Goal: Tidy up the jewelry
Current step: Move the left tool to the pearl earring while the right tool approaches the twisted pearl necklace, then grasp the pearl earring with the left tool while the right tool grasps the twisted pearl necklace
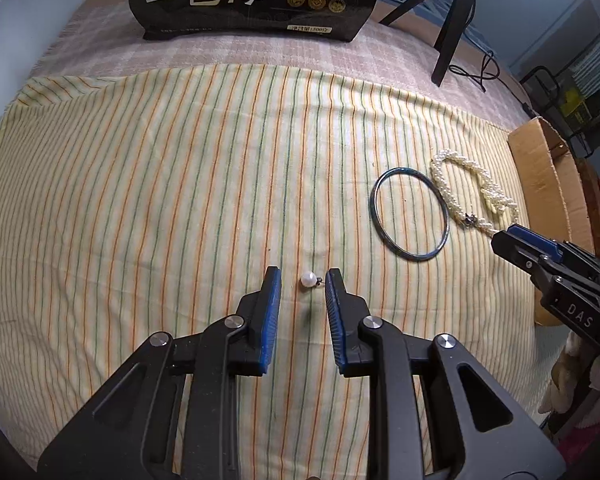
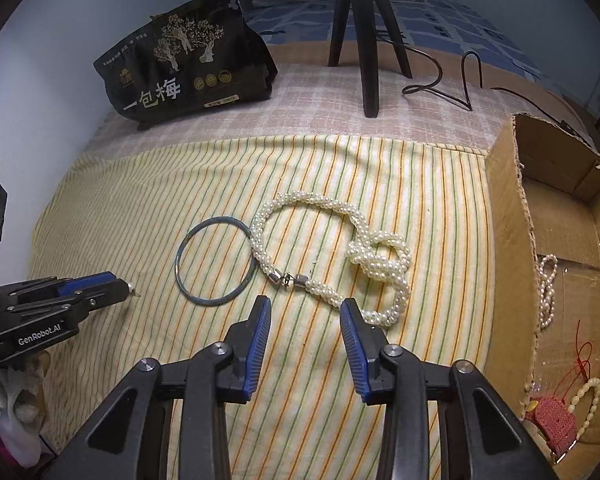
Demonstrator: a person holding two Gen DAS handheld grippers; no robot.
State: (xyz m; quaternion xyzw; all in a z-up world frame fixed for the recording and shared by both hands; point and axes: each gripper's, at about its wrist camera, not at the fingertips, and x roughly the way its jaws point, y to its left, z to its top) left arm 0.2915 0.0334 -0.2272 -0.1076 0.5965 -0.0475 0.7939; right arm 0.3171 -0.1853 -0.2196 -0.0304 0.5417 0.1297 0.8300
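left gripper [image 1: 302,280] astride pearl earring [image 1: 309,280], right gripper [image 2: 305,308] over pearl necklace [image 2: 332,248]

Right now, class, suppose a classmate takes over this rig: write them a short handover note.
Left gripper: open, straddling the loose pearl bead on the striped cloth, not gripping it.
Right gripper: open, low over the pearl rope necklace near its clasp; nothing held.
Blue bangle lies beside the necklace, touching it.
Done: the cardboard box already holds a thin pearl strand, a bead bracelet and a red pouch.
Left: bead, necklace and bangle probably go into the box.
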